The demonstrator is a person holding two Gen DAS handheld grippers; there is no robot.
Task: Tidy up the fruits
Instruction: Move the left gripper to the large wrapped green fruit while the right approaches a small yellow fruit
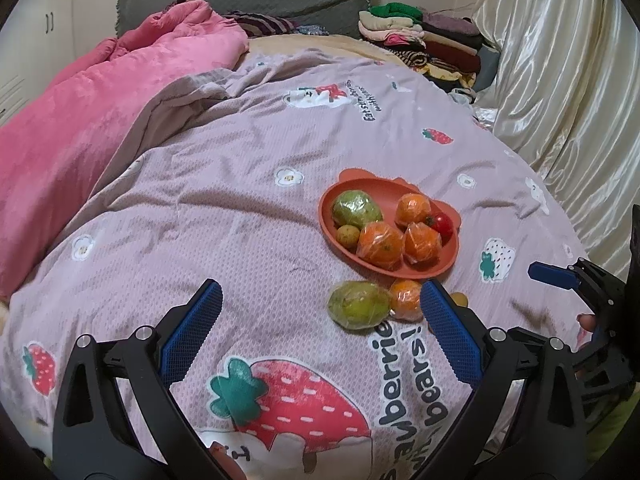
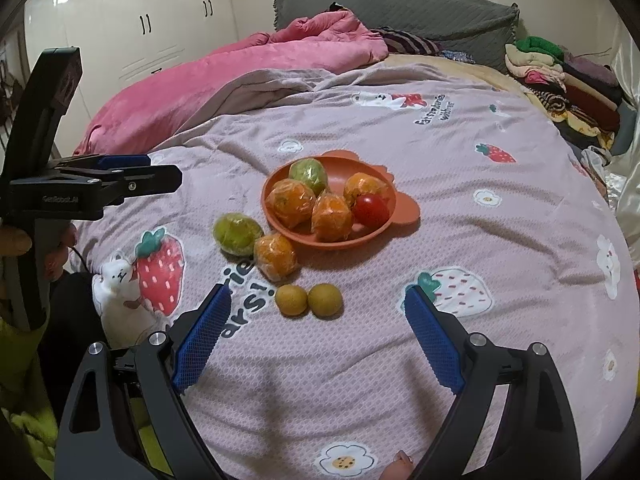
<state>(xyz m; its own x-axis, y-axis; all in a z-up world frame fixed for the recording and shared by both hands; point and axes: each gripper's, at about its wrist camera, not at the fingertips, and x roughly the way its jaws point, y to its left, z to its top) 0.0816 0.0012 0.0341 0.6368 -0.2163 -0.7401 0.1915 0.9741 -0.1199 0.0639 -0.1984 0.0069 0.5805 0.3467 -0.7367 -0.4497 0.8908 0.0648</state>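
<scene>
Both grippers' fingers [image 2: 202, 334] spread wide, pinching nothing, over strawberry-print quilt [image 2: 400, 360]; pink duvet [image 2: 224, 80], white wardrobes [image 2: 140, 32] behind.

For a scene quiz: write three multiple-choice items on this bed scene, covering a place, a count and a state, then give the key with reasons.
1. Where does the red tomato lie?
A. in the orange plate
B. on the quilt
C. on the pillow

2. How many small yellow-brown fruits lie together on the quilt near the right gripper?
A. one
B. two
C. four

3. How does the right gripper stand?
A. shut on a fruit
B. open, empty
C. shut, empty

Key: 1 A, it sits inside the rim beside wrapped oranges; 2 B, a pair shows side by side; 3 B, its blue pads stand wide apart, touching nothing.
</scene>
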